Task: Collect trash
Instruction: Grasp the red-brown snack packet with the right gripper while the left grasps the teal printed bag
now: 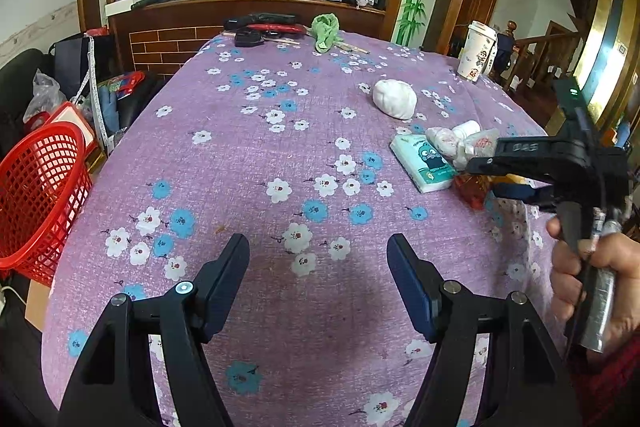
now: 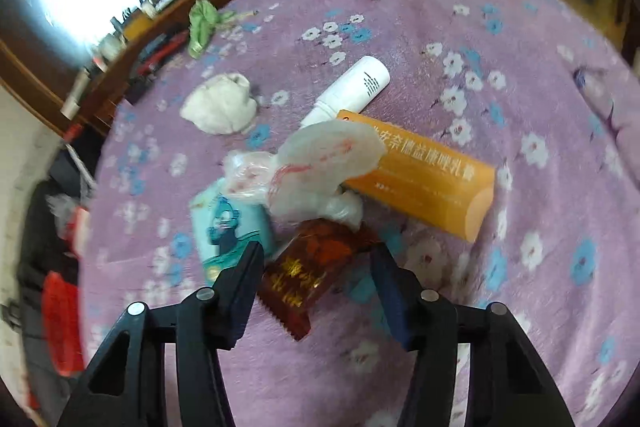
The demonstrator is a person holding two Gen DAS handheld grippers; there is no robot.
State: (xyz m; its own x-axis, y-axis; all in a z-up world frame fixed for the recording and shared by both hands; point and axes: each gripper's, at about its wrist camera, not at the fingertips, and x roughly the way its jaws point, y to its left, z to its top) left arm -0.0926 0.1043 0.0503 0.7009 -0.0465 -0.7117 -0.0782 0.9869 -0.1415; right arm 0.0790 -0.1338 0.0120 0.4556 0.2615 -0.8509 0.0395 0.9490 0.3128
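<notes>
A pile of trash lies on the purple flowered tablecloth [image 2: 520, 75]: a dark red snack wrapper [image 2: 316, 275], a crumpled clear plastic wrapper [image 2: 320, 163], an orange box [image 2: 424, 175], a white bottle [image 2: 352, 87], a tissue pack [image 2: 228, 227] and a white crumpled wad [image 2: 220, 105]. My right gripper [image 2: 318, 259] is open, its jaws either side of the red wrapper. In the left wrist view it [image 1: 496, 175] hovers over the pile. My left gripper [image 1: 318, 255] is open and empty above bare cloth. A red mesh basket [image 1: 36, 195] stands left of the table.
A paper cup [image 1: 476, 51] stands at the far right of the table. A green cloth [image 1: 326, 31] and black and red items [image 1: 260, 27] lie at the far end. Bags and clutter [image 1: 100, 95] sit left of the table. The wad [image 1: 394, 99] lies mid-table.
</notes>
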